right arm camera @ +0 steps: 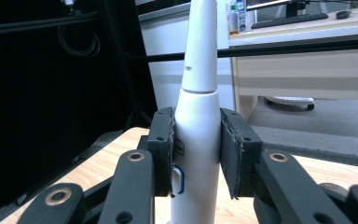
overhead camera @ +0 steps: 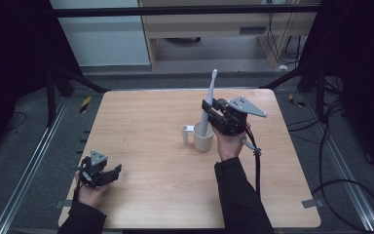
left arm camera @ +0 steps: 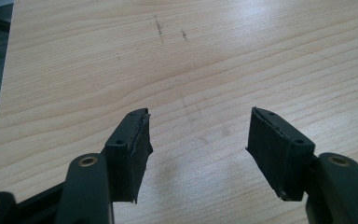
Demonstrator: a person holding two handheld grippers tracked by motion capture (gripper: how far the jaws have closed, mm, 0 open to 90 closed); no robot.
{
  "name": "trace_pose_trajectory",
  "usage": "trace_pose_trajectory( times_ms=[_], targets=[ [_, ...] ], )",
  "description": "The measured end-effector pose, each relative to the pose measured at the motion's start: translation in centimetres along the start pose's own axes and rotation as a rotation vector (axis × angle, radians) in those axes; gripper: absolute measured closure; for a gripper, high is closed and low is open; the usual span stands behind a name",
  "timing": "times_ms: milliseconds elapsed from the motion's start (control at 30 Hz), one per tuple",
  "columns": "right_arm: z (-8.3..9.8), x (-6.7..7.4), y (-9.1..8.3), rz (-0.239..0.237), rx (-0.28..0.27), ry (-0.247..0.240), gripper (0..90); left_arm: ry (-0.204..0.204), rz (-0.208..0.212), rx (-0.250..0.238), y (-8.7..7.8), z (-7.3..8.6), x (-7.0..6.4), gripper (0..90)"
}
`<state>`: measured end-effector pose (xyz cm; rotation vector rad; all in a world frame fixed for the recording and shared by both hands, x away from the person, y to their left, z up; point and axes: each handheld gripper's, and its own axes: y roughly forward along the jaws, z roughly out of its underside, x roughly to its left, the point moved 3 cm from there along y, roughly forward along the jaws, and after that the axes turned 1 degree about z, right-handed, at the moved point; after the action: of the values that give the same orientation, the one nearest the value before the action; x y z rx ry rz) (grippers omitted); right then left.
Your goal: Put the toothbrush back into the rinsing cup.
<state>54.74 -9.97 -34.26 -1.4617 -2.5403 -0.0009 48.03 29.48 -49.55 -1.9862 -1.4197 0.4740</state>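
Note:
A white electric toothbrush stands nearly upright with its lower end down inside a white cup near the middle of the wooden table. The cup's handle points left. My right gripper reaches in from the right and is shut on the toothbrush's body. In the right gripper view both pads press the white handle from either side, just above its blue-ringed button. My left gripper rests at the table's front left corner. Its jaws stand open over bare wood with nothing between them.
A person's hands and dark sleeves come in from the bottom edge. A black cable trails from the right gripper over the table's right side. Beyond the far edge are a black frame bar, a pale cabinet and floor cables.

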Motion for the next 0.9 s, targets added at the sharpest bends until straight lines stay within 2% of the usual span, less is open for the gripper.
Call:
trace_pose_trajectory(
  times_ms=[233, 533, 900],
  targets=[
    [0.4, -1.0, 1.4, 0.034, -0.001, 0.003, 67.6, 0.001, 0.000, 0.000, 0.0, 0.0, 0.0, 37.8],
    [1.5, -2.0, 2.9, 0.068, 0.031, 0.003, 67.6, 0.001, 0.001, 0.000, 0.0, 0.0, 0.0, 37.8],
    [3.4, -2.6, 4.2, 0.087, 0.102, 0.010, 67.6, 0.002, 0.001, 0.000, 0.0, 0.0, 0.0, 37.8]
  ],
)
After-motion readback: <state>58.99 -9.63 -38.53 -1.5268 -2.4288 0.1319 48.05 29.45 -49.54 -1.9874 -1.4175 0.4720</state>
